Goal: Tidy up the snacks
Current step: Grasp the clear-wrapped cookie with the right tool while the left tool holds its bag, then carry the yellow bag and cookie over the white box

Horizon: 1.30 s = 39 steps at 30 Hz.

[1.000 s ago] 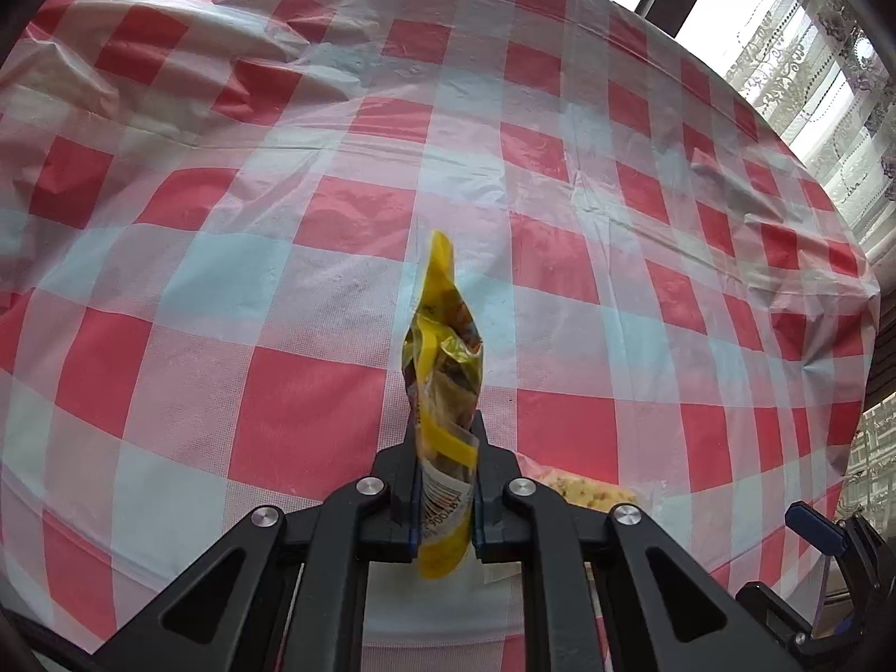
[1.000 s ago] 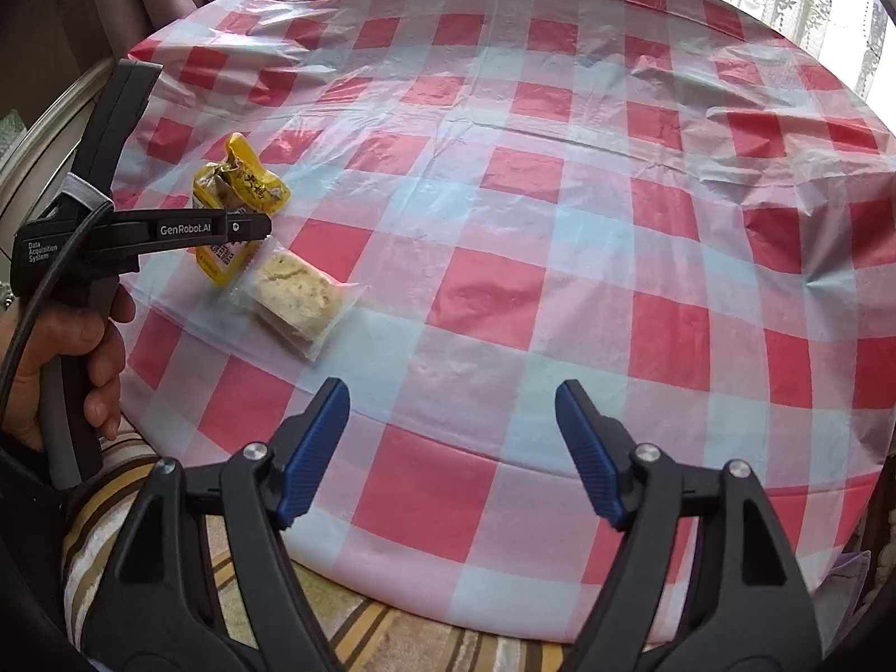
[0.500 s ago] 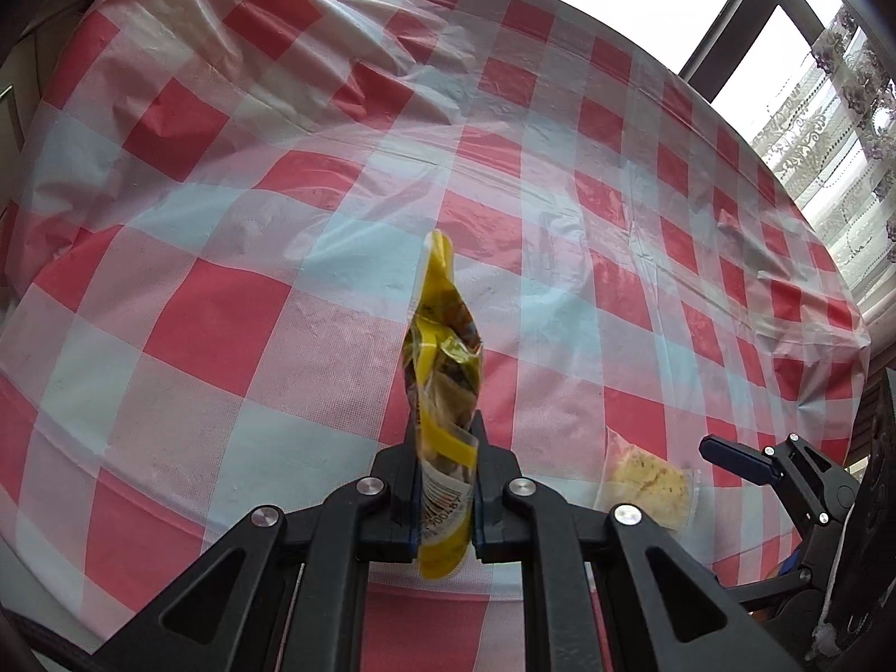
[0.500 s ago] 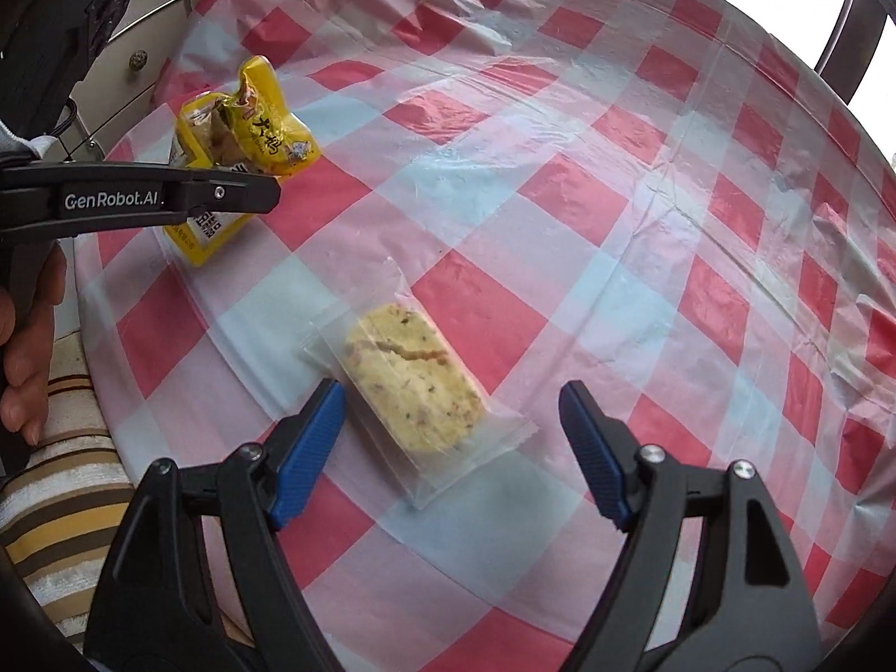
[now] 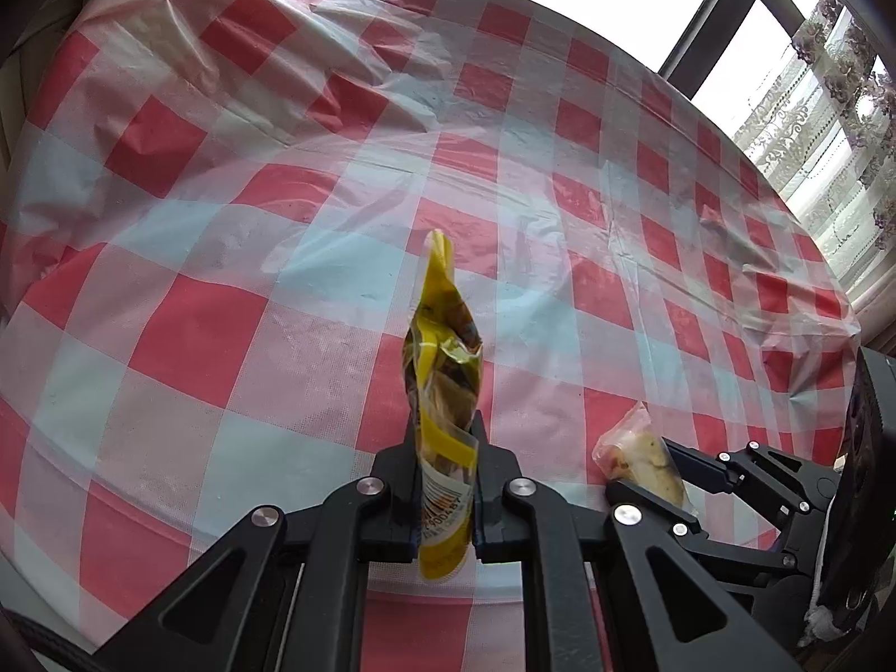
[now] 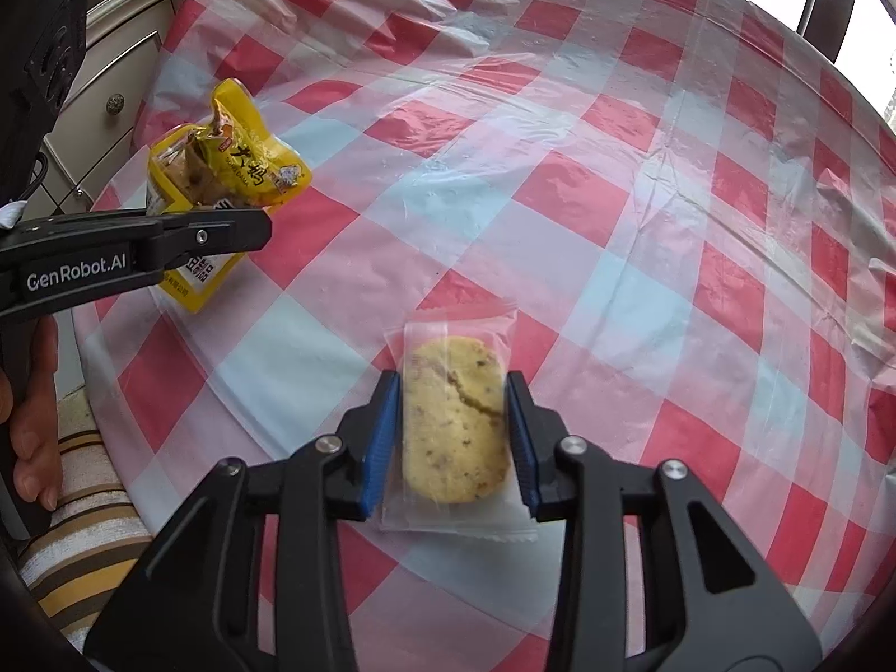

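My left gripper (image 5: pixel 445 437) is shut on a yellow snack packet (image 5: pixel 445 358) and holds it edge-up above the checked tablecloth; the packet also shows at the left of the right wrist view (image 6: pixel 224 190), with the left gripper (image 6: pixel 246 229) across it. My right gripper (image 6: pixel 453 392) has its blue pads against both sides of a clear-wrapped cookie (image 6: pixel 456 420) near the table's front edge. In the left wrist view the cookie (image 5: pixel 644 459) sits lifted between the right gripper's fingers at the lower right.
A red, white and pale blue checked cloth under wrinkled clear plastic (image 6: pixel 616 196) covers the round table. A cabinet with knobs (image 6: pixel 115 103) stands left of it. Windows with lace curtains (image 5: pixel 829 112) lie beyond the far edge. A striped cushion (image 6: pixel 84 532) is at lower left.
My right gripper moved down onto the wrapped cookie and closed its pads on it. The left gripper keeps holding the yellow packet, shifted slightly over the table.
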Available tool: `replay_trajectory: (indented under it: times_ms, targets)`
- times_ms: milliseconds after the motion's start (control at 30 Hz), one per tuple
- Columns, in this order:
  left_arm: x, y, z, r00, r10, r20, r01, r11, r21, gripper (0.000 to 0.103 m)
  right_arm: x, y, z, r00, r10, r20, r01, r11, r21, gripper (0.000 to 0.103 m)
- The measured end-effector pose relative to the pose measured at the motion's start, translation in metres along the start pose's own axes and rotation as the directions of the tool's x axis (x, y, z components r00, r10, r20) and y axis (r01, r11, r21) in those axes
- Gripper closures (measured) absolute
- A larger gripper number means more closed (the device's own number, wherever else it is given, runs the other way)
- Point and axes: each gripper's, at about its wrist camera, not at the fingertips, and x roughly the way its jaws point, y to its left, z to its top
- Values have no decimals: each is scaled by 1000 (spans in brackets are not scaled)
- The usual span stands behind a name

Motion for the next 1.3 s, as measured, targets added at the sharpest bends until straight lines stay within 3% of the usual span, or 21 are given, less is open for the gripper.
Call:
replay_trajectory:
  times_ms: [233, 767, 1300]
  targets:
    - [-2, -13, -2, 1000, -22, -4, 22, 999, 29, 91, -10, -7, -11, 994, -103, -20, 104, 993, 56, 63]
    - [-13, -70, -20, 997, -64, -41, 69, 987, 148, 91, -56, -45, -44, 982, -188, -3, 184, 958, 219, 63]
    - [-18, -168, -58, 980, -139, -139, 177, 934, 312, 91, -110, -97, -104, 965, -262, -5, 243, 889, 388, 63]
